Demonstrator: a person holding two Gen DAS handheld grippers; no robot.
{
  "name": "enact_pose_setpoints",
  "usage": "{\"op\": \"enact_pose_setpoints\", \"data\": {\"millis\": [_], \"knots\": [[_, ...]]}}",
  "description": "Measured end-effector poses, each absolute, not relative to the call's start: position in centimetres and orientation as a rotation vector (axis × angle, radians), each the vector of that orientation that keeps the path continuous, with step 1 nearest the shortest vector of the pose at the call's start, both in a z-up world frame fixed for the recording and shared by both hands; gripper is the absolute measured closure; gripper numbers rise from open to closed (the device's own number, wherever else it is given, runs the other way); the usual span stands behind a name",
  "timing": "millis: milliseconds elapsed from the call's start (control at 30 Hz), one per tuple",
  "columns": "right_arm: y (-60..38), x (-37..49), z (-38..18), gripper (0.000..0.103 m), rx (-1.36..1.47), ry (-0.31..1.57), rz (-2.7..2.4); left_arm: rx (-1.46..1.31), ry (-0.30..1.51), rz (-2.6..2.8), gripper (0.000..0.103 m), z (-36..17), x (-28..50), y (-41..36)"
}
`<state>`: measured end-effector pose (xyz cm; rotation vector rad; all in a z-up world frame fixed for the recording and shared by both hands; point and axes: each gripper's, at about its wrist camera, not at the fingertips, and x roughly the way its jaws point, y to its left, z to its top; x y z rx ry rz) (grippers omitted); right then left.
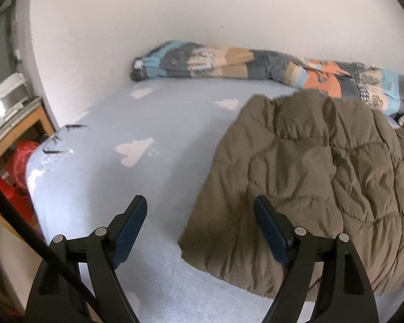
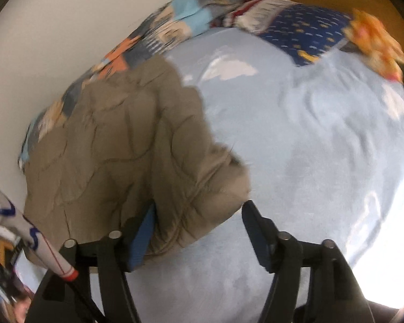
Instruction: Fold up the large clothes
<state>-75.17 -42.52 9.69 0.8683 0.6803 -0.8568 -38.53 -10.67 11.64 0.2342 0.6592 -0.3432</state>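
A quilted olive-brown jacket [image 1: 309,175] lies folded on a pale blue bed sheet with white clouds [image 1: 148,175]. In the left wrist view my left gripper [image 1: 200,202] hangs open above the bed. Its right finger [image 1: 269,223] is over the jacket's left edge, and nothing is between the pads. In the right wrist view the jacket [image 2: 121,140] fills the left half. Its near right corner sits between the wide jaws of my right gripper [image 2: 199,210], also open. The left finger [image 2: 145,228] is against the fabric, while the right finger [image 2: 256,226] stands apart from it, over bare sheet [image 2: 296,148].
A rolled patchwork blanket [image 1: 229,59] lies along the white wall at the back. A navy patterned pillow [image 2: 309,35] and an orange cloth [image 2: 374,40] lie at the head end. Left of the bed stands a wooden shelf [image 1: 40,118] with a red bag [image 1: 18,167].
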Motion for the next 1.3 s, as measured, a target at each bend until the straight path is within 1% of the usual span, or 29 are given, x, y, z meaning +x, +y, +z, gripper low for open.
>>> {"op": "enact_pose_setpoints", "data": {"millis": [100, 167, 233, 300, 333, 400, 433, 467, 533, 633, 667, 700, 767, 800, 900, 1033, 1100, 1300], "knots": [[-42.0, -76.8, 12.1, 0.032, 0.788, 0.602, -0.949, 0.207, 0.589, -0.264, 0.022, 12.9, -38.4, -9.7], [-41.1, -76.7, 14.0, 0.032, 0.711, 0.517, -0.926, 0.17, 0.544, -0.263, 0.022, 13.7, -38.8, -9.3], [-40.1, -75.0, 14.8, 0.035, 0.612, 0.528, -0.876, 0.174, 0.524, -0.322, 0.022, 14.0, -39.4, -9.8], [-39.3, -72.9, 14.4, 0.057, 0.549, 0.585, -0.827, 0.224, 0.539, -0.418, 0.022, 13.4, -40.2, -11.3], [-39.4, -71.8, 13.4, 0.061, 0.554, 0.637, -0.803, 0.242, 0.568, -0.46, 0.022, 12.8, -40.3, -11.9], [-40.2, -70.8, 11.2, 0.061, 0.593, 0.726, -0.818, 0.315, 0.719, -0.544, 0.021, 10.2, -39.4, -13.7], [-41.0, -70.5, 9.7, 0.061, 0.629, 0.785, -0.826, 0.346, 0.77, -0.536, 0.021, 8.9, -38.9, -14.2], [-41.8, -70.2, 8.3, 0.06, 0.676, 0.838, -0.816, 0.352, 0.784, -0.528, 0.019, 8.1, -38.7, -14.3], [-42.1, -70.4, 7.4, 0.059, 0.733, 0.847, -0.808, 0.356, 0.758, -0.51, 0.019, 8.7, -38.9, -14.3], [-40.5, -70.4, 9.5, 0.058, 0.616, 0.819, -0.83, 0.364, 0.632, -0.51, 0.019, 11.6, -41.2, -14.5], [-39.5, -70.4, 10.7, 0.055, 0.562, 0.791, -0.841, 0.348, 0.593, -0.538, 0.019, 12.8, -42.3, -14.4], [-38.8, -70.3, 11.7, 0.045, 0.525, 0.764, -0.841, 0.333, 0.56, -0.573, 0.019, 14.0, -43.7, -14.2], [-35.9, -70.4, 14.4, 0.033, 0.417, 0.693, -0.857, 0.307, 0.503, -0.605, 0.019, 16.1, -46.6, -13.6], [-34.8, -70.4, 15.5, 0.03, 0.373, 0.663, -0.87, 0.289, 0.495, -0.628, 0.019, 17.0, -48.0, -13.2], [-31.0, -70.9, 18.7, 0.025, 0.29, 0.588, -0.86, 0.241, 0.514, -0.674, 0.018, 18.7, -50.8, -11.4], [-26.2, -71.5, 21.7, 0.018, 0.234, 0.544, -0.828, 0.207, 0.475, -0.704, 0.016, 20.4, -55.0, -8.4], [-24.5, -71.6, 22.8, 0.013, 0.214, 0.539, -0.814, 0.222, 0.459, -0.694, 0.012, 20.9, -56.4, -7.6], [-21.3, -71.5, 24.8, 0.009, 0.203, 0.523, -0.768, 0.216, 0.451, -0.649, 0.011, 22.1, -56.6, -6.2]]}}
